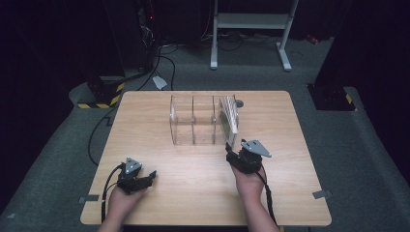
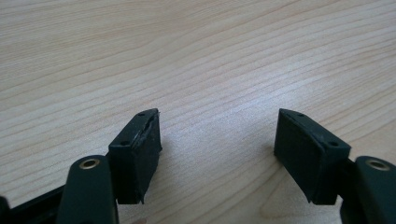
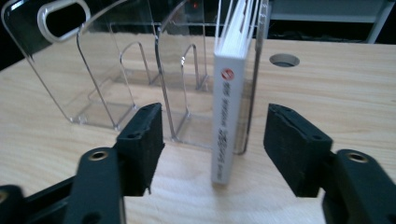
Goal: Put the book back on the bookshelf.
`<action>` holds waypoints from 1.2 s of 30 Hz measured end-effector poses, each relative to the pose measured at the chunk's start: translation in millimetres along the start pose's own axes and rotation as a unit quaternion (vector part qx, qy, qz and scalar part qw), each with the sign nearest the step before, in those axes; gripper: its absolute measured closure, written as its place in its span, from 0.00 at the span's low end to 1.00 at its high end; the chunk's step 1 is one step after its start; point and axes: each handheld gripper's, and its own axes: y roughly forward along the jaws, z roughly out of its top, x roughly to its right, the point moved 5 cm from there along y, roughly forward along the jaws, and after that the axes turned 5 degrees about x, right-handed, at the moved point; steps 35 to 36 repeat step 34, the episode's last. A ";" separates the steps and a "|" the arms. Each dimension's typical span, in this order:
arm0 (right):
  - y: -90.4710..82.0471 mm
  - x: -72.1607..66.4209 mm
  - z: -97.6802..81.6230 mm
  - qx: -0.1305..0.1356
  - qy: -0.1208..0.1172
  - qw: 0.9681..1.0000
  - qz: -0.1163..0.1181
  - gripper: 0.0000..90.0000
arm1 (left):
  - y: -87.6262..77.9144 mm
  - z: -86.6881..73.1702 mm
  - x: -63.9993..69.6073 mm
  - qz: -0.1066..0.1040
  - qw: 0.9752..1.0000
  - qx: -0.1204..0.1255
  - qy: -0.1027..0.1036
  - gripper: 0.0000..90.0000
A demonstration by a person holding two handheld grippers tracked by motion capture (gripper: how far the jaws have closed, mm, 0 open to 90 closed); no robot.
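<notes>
A clear acrylic rack (image 1: 193, 121) with three compartments stands at the middle of the wooden table (image 1: 193, 193). A white book (image 1: 228, 121) stands upright in its right-hand compartment, spine toward me. My right gripper (image 1: 231, 153) sits just in front of that spine. In the right gripper view its jaws stand apart on either side of the book (image 3: 229, 102) without touching it, so the right gripper (image 3: 215, 135) is open, and the rack (image 3: 102, 70) has its other compartments bare. My left gripper (image 1: 151, 178) rests near the table's front left, open (image 2: 217, 140) over bare wood.
A round cable hole (image 1: 239, 103) lies in the tabletop just behind the rack. Beyond the table stand a white metal frame (image 1: 251, 21), floor cables and a yellow-black striped base (image 1: 99, 96). Dark curtains close off both sides.
</notes>
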 end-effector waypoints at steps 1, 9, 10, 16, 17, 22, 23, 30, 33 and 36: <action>0.0 0.0 0.0 0.000 0.000 1.000 0.000 0.39 | 0.0 0.0 0.0 0.000 1.000 0.000 0.000 0.35; -22.3 48.2 -41.0 -0.057 -0.040 0.997 -0.020 0.30 | 0.0 -0.1 0.2 0.000 1.000 0.000 -0.001 0.35; -24.8 53.8 -45.9 -0.068 -0.038 0.997 -0.026 0.30 | 0.0 -0.1 0.2 0.000 1.000 0.000 -0.001 0.35; -37.4 87.7 -74.2 -0.132 -0.038 0.989 -0.055 0.24 | 0.0 -0.1 0.2 -0.001 1.000 -0.001 0.001 0.34; -44.6 101.3 -84.7 -0.163 -0.036 0.983 -0.074 0.23 | 0.1 -0.1 0.5 -0.001 1.000 -0.001 0.000 0.34; -51.3 110.3 -87.5 -0.168 -0.018 0.984 -0.062 0.21 | 0.3 0.0 0.7 -0.001 1.000 0.001 -0.001 0.34; -51.2 109.9 -87.6 -0.169 -0.019 0.984 -0.059 0.21 | 0.4 -0.1 0.7 -0.001 1.000 0.001 -0.001 0.34; -51.3 109.7 -87.8 -0.170 -0.016 0.984 -0.060 0.19 | 0.2 -0.2 0.9 0.000 1.000 0.001 -0.001 0.34; -51.7 110.2 -88.0 -0.170 -0.014 0.983 -0.067 0.18 | 0.0 -0.4 1.1 0.000 1.000 0.001 -0.002 0.34; -51.7 110.2 -88.0 -0.170 -0.014 0.983 -0.067 0.18 | 0.0 -0.4 1.1 0.000 1.000 0.001 -0.002 0.34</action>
